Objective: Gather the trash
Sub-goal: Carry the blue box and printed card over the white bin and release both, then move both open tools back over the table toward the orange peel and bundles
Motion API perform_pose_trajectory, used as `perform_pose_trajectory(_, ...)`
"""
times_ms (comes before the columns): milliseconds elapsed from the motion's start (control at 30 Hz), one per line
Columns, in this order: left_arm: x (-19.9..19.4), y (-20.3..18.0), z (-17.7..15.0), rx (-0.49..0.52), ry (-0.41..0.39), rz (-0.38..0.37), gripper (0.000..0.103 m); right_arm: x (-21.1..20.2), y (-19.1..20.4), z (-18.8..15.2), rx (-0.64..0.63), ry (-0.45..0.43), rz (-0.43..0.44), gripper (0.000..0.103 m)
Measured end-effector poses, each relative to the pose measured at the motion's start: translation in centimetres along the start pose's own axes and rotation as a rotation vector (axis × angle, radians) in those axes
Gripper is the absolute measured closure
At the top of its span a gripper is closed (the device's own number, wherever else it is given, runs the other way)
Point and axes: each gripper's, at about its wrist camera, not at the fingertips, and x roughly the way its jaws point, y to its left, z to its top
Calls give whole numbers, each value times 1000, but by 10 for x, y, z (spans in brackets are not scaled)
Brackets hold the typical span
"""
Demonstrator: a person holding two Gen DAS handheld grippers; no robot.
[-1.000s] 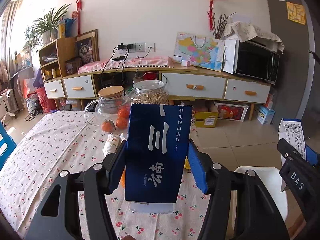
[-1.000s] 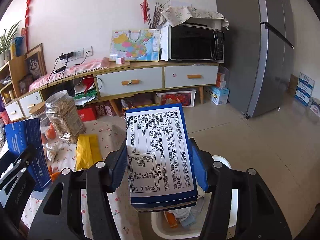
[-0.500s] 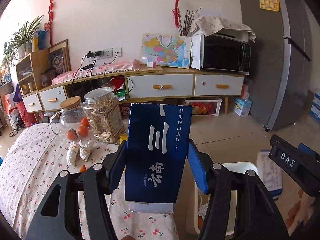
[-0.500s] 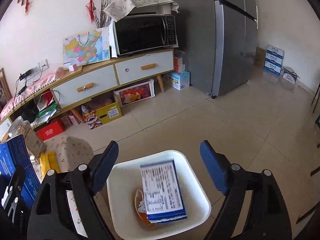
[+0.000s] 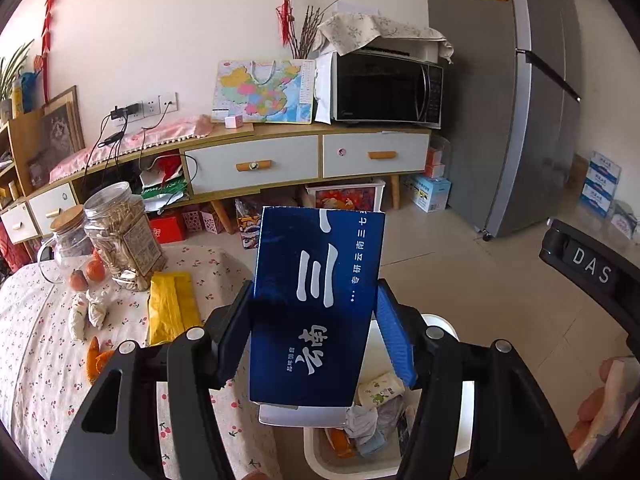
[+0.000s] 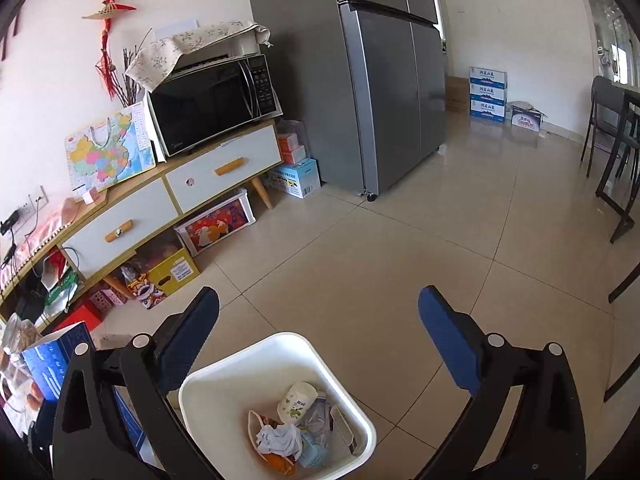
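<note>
My left gripper [image 5: 316, 332] is shut on a dark blue box [image 5: 316, 308] with white Chinese characters, held upright beside the table edge and above the white trash bin [image 5: 452, 440]. My right gripper [image 6: 320, 332] is open and empty above the same white bin [image 6: 224, 384], which holds crumpled paper, a small carton and wrappers. The blue box also shows at the left of the right wrist view [image 6: 52, 364]. A yellow packet [image 5: 172, 312], orange peel [image 5: 98, 360] and two small white wrapped items [image 5: 86, 312] lie on the floral tablecloth [image 5: 36, 368].
A glass jar [image 5: 124, 236] and a lidded glass pot with oranges [image 5: 72, 248] stand at the table's far edge. A low sideboard [image 5: 280, 160] with a microwave [image 5: 384, 88] lines the wall, a grey fridge [image 6: 360, 80] beside it. Dark chairs [image 6: 612, 140] stand at right.
My right gripper opened and dropped its printed box into the bin, then swung right. My left gripper carried the blue box rightward, from over the table to above the bin.
</note>
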Motion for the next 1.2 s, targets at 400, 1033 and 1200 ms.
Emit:
perform_pose_trajectory(400,24,-28,3,-15,95,-69,21,-11,-22,10,46,-68,-37,7)
perform_pose_trajectory(1033,-10,54,8,-113,35,181,12,-18,43,-21,-165,-18,28,7)
perform_pose_trajectory(1200,-18,81,4,-137,38,220,12,-26,70,-37,-231,-13,79,7)
